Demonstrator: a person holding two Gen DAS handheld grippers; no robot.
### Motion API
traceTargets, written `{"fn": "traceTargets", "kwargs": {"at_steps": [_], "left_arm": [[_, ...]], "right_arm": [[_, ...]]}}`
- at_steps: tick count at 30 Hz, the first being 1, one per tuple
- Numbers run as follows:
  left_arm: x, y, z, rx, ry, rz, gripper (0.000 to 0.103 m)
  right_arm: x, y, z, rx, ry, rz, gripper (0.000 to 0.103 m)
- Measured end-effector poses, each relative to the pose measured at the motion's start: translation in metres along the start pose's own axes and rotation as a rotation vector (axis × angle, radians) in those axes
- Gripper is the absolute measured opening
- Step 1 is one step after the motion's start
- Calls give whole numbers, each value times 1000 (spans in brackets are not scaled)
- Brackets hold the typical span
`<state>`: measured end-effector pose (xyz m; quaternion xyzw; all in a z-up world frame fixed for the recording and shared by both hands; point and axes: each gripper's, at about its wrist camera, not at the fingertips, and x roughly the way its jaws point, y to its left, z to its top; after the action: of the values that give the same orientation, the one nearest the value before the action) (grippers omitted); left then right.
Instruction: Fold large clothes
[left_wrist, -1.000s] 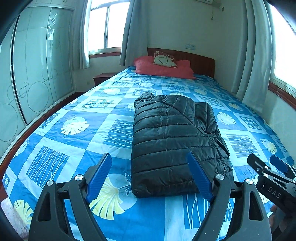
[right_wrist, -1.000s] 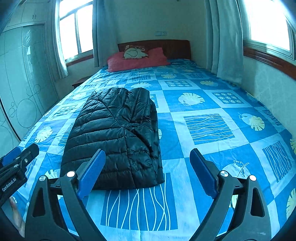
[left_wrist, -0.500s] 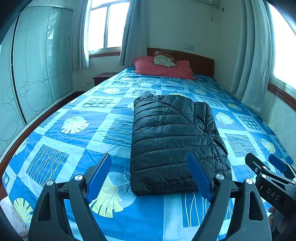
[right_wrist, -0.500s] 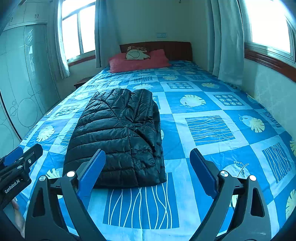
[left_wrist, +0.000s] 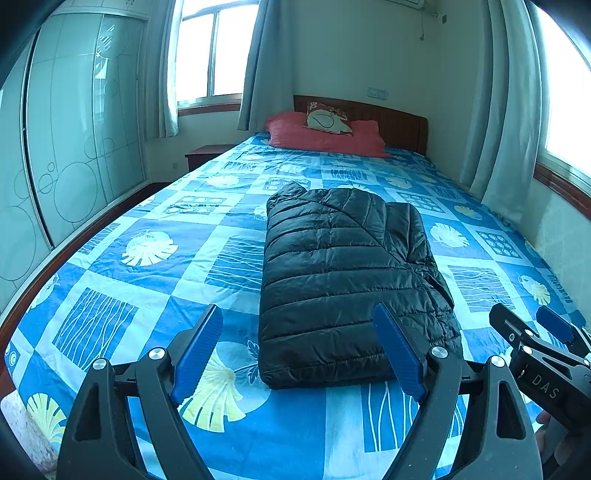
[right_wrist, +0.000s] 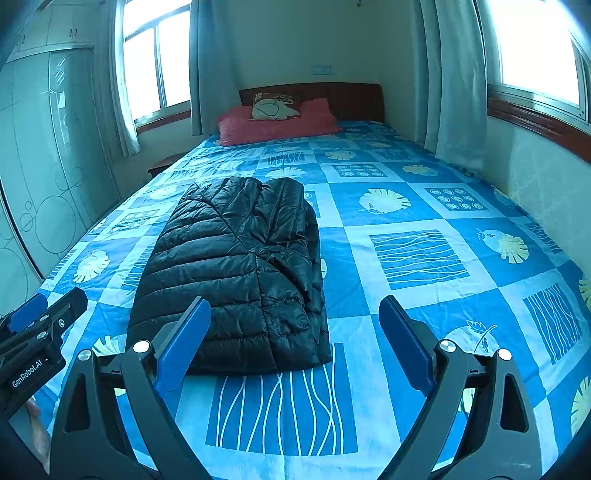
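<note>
A black quilted puffer jacket (left_wrist: 343, 273) lies folded into a long rectangle in the middle of the bed (left_wrist: 147, 280), with its near edge toward me. My left gripper (left_wrist: 297, 314) hovers open just short of that near edge, and nothing is between its blue pads (left_wrist: 199, 347). In the right wrist view the jacket (right_wrist: 236, 266) sits left of centre. My right gripper (right_wrist: 294, 303) is open and empty above the jacket's near right corner. Each gripper shows at the edge of the other's view: the right gripper (left_wrist: 532, 332) and the left gripper (right_wrist: 44, 310).
The bed has a blue patterned sheet (right_wrist: 417, 254). A red pillow (left_wrist: 321, 138) with a small cushion (left_wrist: 327, 118) leans on the wooden headboard (left_wrist: 399, 125). A glass-door wardrobe (left_wrist: 74, 147) stands at the left, a nightstand (left_wrist: 207, 153) beside it. Curtains (right_wrist: 458, 81) and a wall close the right side.
</note>
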<state>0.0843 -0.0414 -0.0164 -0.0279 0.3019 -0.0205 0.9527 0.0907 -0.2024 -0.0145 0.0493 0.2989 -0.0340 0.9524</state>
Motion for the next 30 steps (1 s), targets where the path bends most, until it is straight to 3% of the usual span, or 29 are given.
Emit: {"fn": "traceTargets", "kwargs": {"at_steps": [30], "left_arm": [[-5, -3, 1, 19, -9, -10, 86]], "right_arm": [[-1, 5, -3, -11, 9, 1, 92]]}}
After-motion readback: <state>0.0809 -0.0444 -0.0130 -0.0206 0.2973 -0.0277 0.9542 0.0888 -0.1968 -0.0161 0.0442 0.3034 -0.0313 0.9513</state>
